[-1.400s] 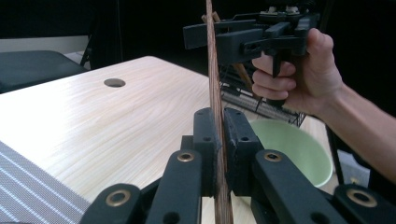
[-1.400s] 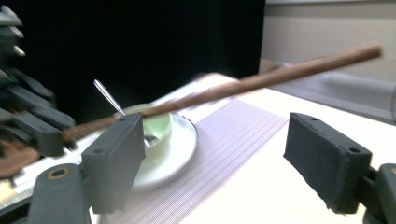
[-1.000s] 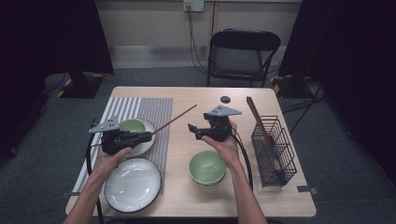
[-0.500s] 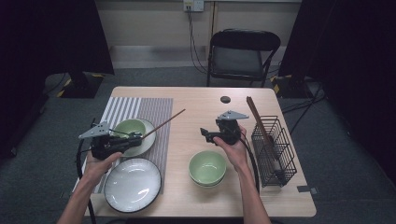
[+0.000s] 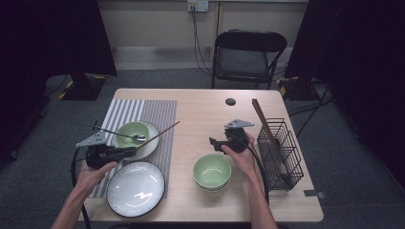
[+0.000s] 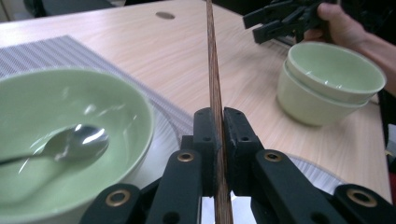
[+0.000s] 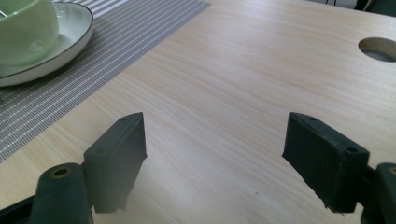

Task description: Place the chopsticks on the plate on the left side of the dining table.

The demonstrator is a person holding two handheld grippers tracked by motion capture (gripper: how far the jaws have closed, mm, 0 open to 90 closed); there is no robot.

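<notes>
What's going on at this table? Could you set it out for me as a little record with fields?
left gripper: shut on a chopstick, beside the bowl with spoon
right gripper: open, nothing between its jaws, low over bare table
bowl with spoon: green, on a plate on the striped mat
white plate: near edge, nothing on it
stacked bowls: two green ones, by the right hand
wire rack: right edge of table, more chopsticks leaning in it

Wire basket (image 5: pixel 282 150), white plate (image 5: pixel 135 189), folding chair (image 5: pixel 248 55)
</notes>
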